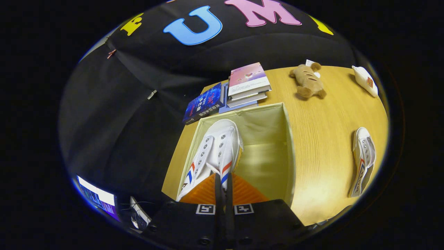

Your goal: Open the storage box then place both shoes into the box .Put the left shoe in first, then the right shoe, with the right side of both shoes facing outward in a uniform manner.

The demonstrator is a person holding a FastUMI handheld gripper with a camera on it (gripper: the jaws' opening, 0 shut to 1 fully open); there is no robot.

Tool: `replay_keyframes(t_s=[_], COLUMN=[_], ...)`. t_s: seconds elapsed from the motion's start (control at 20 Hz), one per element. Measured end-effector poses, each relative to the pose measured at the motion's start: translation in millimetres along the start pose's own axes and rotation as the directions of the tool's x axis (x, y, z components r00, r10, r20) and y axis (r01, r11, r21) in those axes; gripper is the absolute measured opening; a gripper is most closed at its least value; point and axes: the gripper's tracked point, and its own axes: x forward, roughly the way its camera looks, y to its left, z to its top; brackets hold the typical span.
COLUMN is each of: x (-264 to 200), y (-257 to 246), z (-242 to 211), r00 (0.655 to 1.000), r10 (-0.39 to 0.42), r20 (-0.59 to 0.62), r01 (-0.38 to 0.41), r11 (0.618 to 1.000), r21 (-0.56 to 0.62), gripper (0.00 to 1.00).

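Observation:
A white canvas shoe (215,152) with red and blue stripes hangs toe-forward over the open storage box (289,139), at its left side. My gripper (222,180) is shut on the shoe's rear collar, both fingers pressed close together on the fabric. The box is pale beige fabric with nothing else visible inside. The second white shoe (362,159) lies on the wooden table (322,121) to the right of the box, well apart from the fingers.
A stack of books (248,85) and a blue book (203,102) lie beyond the box at the table's far edge. A brown plush toy (308,81) and a white object (365,80) sit far right. A lit screen (99,198) is low on the left.

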Motion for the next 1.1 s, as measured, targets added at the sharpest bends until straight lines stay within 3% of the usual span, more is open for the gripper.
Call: replay_keyframes(t_s=[0.1, 0.15, 0.2, 0.25, 0.35, 0.55, 0.75, 1.1], x=[8, 9, 7, 5, 1, -17, -53, -133], y=[6, 13, 24, 28, 29, 16, -13, -145], z=[-7, -10, -7, -2, 4, 10, 27, 38], r00=[1.0, 0.998, 0.995, 0.993, 0.992, 0.995, 0.992, 0.954], r10=[0.021, 0.051, 0.098, 0.115, 0.122, 0.088, 0.06, -0.196], r20=[-0.024, -0.032, -0.018, -0.012, 0.007, 0.038, 0.111, 0.227], r01=[-0.02, -0.05, -0.096, -0.114, -0.122, -0.087, -0.049, 0.234], r11=[1.0, 0.998, 0.992, 0.989, 0.991, 0.996, 0.994, 0.96], r21=[0.017, 0.043, 0.077, 0.09, 0.058, -0.036, -0.102, -0.154], gripper=[0.07, 0.12, 0.28, 0.33, 0.62, 0.85, 0.88, 0.91])
